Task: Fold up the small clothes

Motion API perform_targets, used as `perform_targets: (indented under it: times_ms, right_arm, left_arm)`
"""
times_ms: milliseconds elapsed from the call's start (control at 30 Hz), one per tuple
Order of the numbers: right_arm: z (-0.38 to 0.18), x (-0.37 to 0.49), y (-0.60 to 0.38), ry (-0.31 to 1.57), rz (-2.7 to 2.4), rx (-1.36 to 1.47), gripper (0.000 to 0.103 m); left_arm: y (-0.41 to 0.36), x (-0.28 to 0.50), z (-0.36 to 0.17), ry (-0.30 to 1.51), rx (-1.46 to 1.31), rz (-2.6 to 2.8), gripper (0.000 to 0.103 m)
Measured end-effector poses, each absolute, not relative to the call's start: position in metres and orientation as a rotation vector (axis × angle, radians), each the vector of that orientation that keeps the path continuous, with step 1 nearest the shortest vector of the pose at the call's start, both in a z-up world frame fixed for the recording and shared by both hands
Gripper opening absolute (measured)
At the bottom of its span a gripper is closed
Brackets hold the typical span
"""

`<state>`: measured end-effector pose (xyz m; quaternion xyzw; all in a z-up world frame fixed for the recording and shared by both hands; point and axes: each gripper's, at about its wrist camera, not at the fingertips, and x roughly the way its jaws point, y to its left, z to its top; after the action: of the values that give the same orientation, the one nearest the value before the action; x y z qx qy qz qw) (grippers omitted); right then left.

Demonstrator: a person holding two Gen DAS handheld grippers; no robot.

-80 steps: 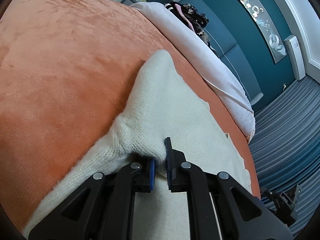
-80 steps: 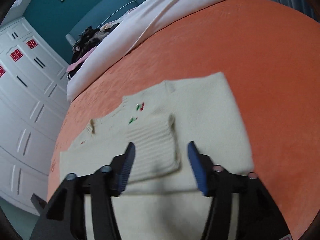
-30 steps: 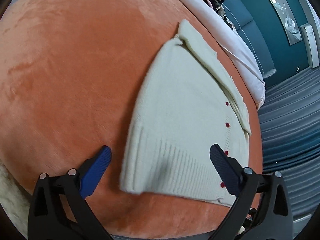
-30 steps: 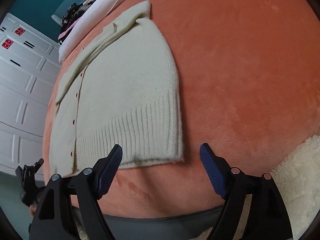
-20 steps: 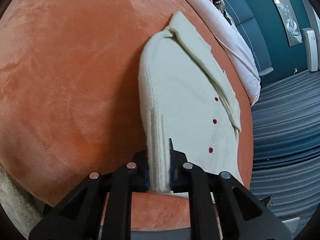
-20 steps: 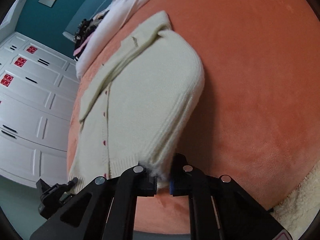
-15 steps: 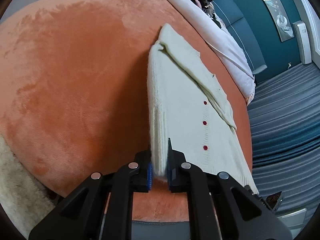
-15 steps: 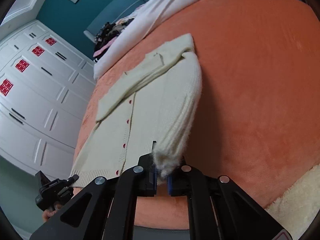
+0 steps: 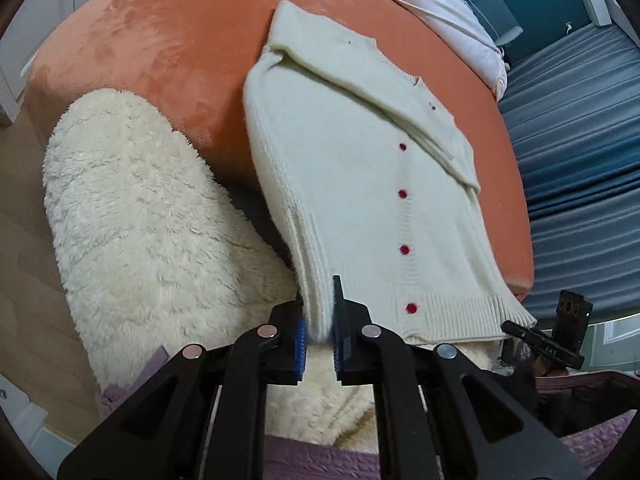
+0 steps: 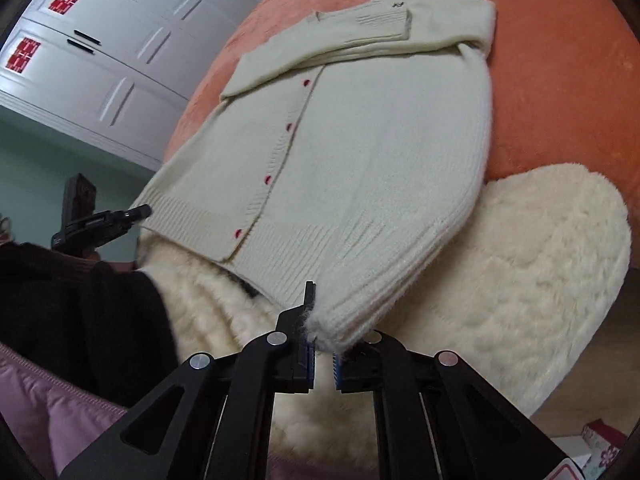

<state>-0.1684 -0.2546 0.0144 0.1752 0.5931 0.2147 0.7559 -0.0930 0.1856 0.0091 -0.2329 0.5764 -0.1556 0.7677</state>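
Observation:
A cream knit cardigan (image 9: 360, 168) with red buttons lies stretched over the near edge of the orange bed cover (image 9: 168, 40), sleeves folded across its chest. My left gripper (image 9: 319, 332) is shut on the hem's left corner. My right gripper (image 10: 322, 348) is shut on the hem's right corner of the cardigan (image 10: 360, 152). Both hold the hem lifted off the bed, towards me. The right gripper also shows at the left wrist view's right edge (image 9: 520, 330). The left gripper shows in the right wrist view (image 10: 138, 212).
A fluffy cream rug or cushion (image 9: 132, 208) lies below the bed's edge, also in the right wrist view (image 10: 520, 272). White pillows (image 9: 440, 4) sit at the far side of the bed. White wardrobe doors (image 10: 100, 48) stand to the left.
Both grippers closed on the hem corners, then pulled the cardigan back and up, past the bed's near edge. The fluffy rug has come into view.

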Motion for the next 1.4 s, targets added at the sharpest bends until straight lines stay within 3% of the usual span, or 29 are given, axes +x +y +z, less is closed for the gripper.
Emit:
perform_targets:
  times_ms: [200, 300, 367, 400, 433, 567, 633, 733, 900, 967, 1000, 1067, 1100, 1133, 1233, 1400]
  right_arm:
    - [0.082, -0.083, -0.272, 0.93, 0.478, 0.433, 0.008]
    - [0.068, -0.011, -0.31, 0.738, 0.377, 0.615, 0.008]
    - [0.036, 0.033, -0.328, 0.702, 0.263, 0.724, 0.017]
    - [0.019, 0.05, -0.331, 0.706, 0.149, 0.728, 0.032]
    - [0.006, 0.062, -0.331, 0.729, 0.027, 0.701, 0.033]
    - [-0.013, 0.066, -0.317, 0.725, -0.101, 0.702, 0.038]
    - [-0.015, 0.063, -0.307, 0.713, -0.134, 0.645, 0.062]
    - [-0.021, 0.074, -0.302, 0.765, -0.121, 0.547, 0.062]
    - [-0.046, 0.098, -0.305, 0.845, -0.174, 0.533, 0.064]
    - [-0.057, 0.103, -0.31, 0.88, -0.2, 0.517, 0.064]
    - [-0.062, 0.107, -0.309, 0.9, -0.2, 0.519, 0.064]
    - [-0.069, 0.112, -0.304, 0.923, -0.164, 0.522, 0.061]
    - [-0.068, 0.111, -0.299, 0.919, -0.153, 0.504, 0.043]
    - [-0.065, 0.109, -0.294, 0.918, -0.144, 0.472, 0.012]
    - [-0.047, 0.092, -0.288, 0.852, -0.072, 0.493, 0.009]
    - [0.03, 0.069, -0.297, 0.635, 0.003, 0.512, 0.008]
  left_arm:
    - [0.186, 0.017, 0.076, 0.911, -0.589, -0.379, 0.009]
    - [0.183, 0.093, 0.06, 0.848, -0.609, -0.341, 0.011]
    - [0.177, 0.14, 0.032, 0.877, -0.616, -0.299, 0.016]
    - [0.173, 0.16, 0.017, 0.901, -0.595, -0.265, 0.03]
    - [0.171, 0.175, 0.0, 0.934, -0.57, -0.191, 0.039]
    - [0.183, 0.174, -0.024, 0.945, -0.588, -0.104, 0.052]
    - [0.186, 0.166, -0.024, 0.903, -0.567, -0.105, 0.079]
    - [0.172, 0.174, -0.031, 0.918, -0.462, -0.118, 0.087]
    - [0.154, 0.199, -0.065, 1.023, -0.394, -0.115, 0.087]
    - [0.153, 0.207, -0.077, 1.058, -0.434, -0.114, 0.083]
    - [0.152, 0.207, -0.079, 1.062, -0.445, -0.112, 0.077]
    - [0.153, 0.21, -0.08, 1.069, -0.443, -0.12, 0.055]
    - [0.153, 0.209, -0.079, 1.073, -0.435, -0.119, 0.034]
    - [0.155, 0.209, -0.078, 1.078, -0.436, -0.118, 0.011]
    - [0.166, 0.195, -0.056, 1.027, -0.512, -0.15, 0.01]
    - [0.168, 0.186, 0.009, 0.887, -0.521, -0.202, 0.01]
